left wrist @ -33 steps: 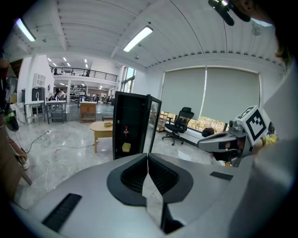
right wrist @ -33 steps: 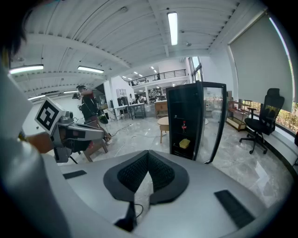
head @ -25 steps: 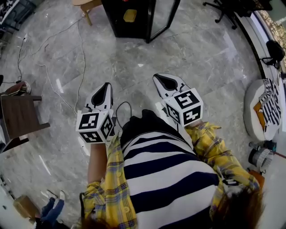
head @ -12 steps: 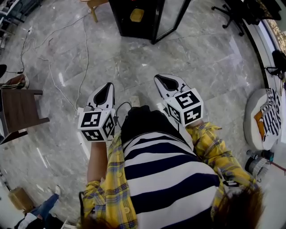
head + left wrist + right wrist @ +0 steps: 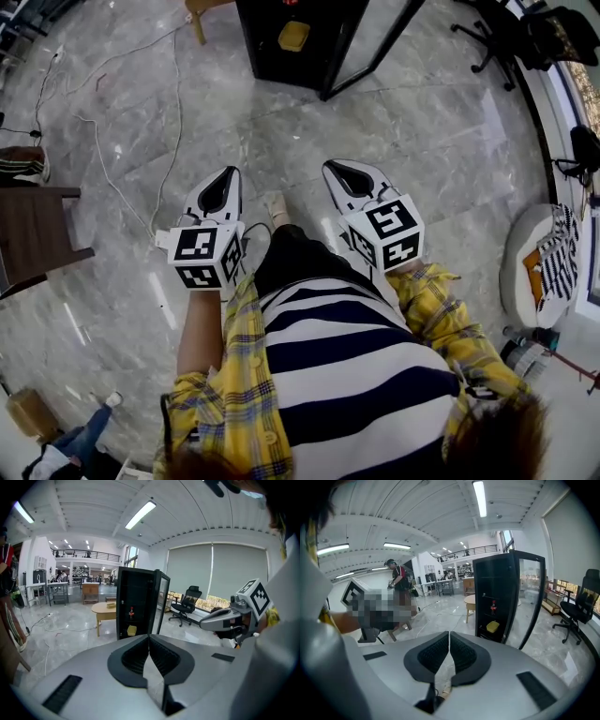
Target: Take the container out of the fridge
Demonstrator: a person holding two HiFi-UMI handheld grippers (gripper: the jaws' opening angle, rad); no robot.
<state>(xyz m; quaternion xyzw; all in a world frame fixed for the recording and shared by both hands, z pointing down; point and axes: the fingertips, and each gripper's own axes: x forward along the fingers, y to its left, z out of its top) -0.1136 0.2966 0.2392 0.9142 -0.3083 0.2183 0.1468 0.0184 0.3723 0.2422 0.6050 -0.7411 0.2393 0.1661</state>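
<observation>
1. Facing fridge (image 5: 258, 42) at top centre, door (image 5: 370, 52) open; yellow container (image 5: 293, 36) on low shelf.
2. Left gripper (image 5: 223, 183) and right gripper (image 5: 345, 173): jaws together, empty.
3. Spread one wide before reaching; enter low, clear of door.

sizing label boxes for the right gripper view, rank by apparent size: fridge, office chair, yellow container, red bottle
1. tall black glass-door fridge
2. black office chair
3. yellow container on the fridge's lower shelf
4. small red bottle above it, thinner
</observation>
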